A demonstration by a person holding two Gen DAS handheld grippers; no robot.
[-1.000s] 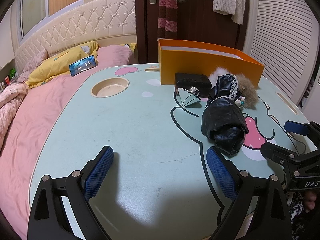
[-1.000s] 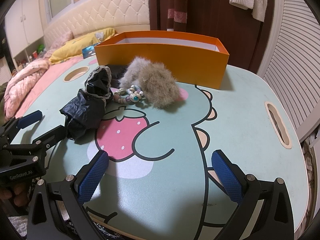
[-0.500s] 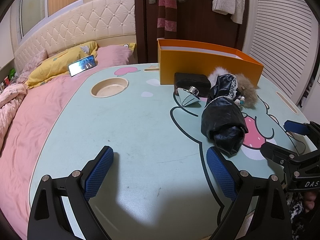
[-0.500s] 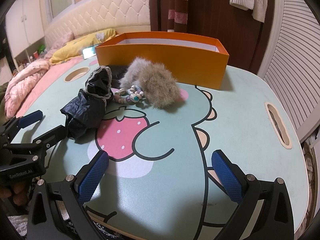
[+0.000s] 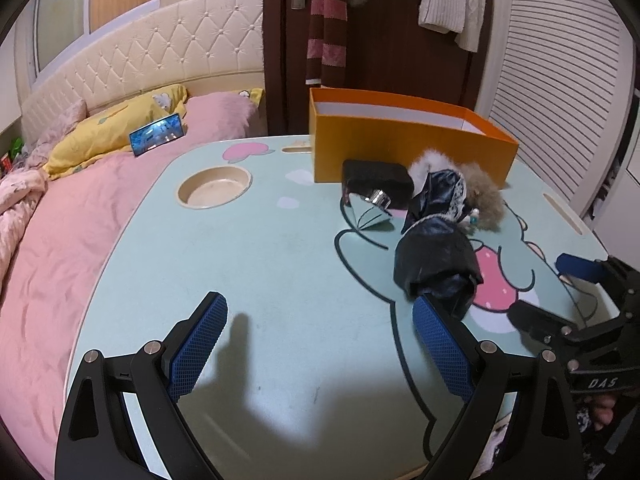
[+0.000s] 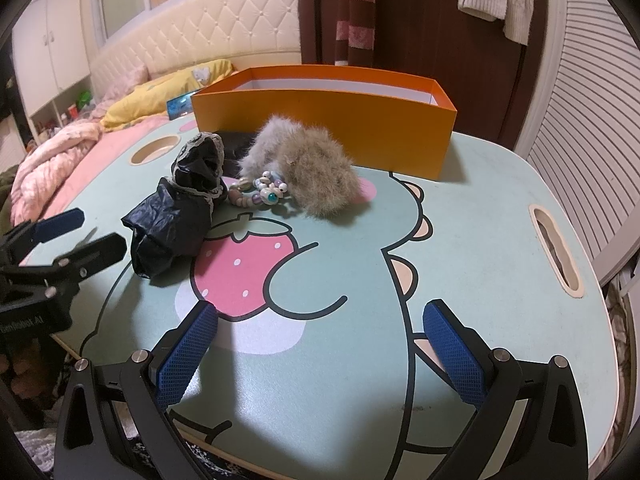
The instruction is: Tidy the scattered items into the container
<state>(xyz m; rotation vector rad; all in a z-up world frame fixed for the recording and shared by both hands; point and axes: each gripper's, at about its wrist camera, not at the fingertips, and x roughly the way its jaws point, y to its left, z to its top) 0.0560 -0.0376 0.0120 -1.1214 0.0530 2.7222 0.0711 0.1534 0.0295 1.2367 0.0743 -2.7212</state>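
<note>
Your left gripper [image 5: 320, 344] fills the bottom of the left wrist frame: two black plastic arms, angular and braced with triangular cut-outs, each ending in a blue pad with a fine cross-hatched grip. Silver round screw heads sit in pairs on each arm, near the base of the pads. Your right gripper [image 6: 320, 354] along the bottom of the right wrist frame is built the same way, black frame, blue textured pads, silver screws. At the lower right of the left wrist frame its black body carries white lettering reading "DAS". At the left edge of the right wrist frame, the other's body shows white lettering, partly cut off.
</note>
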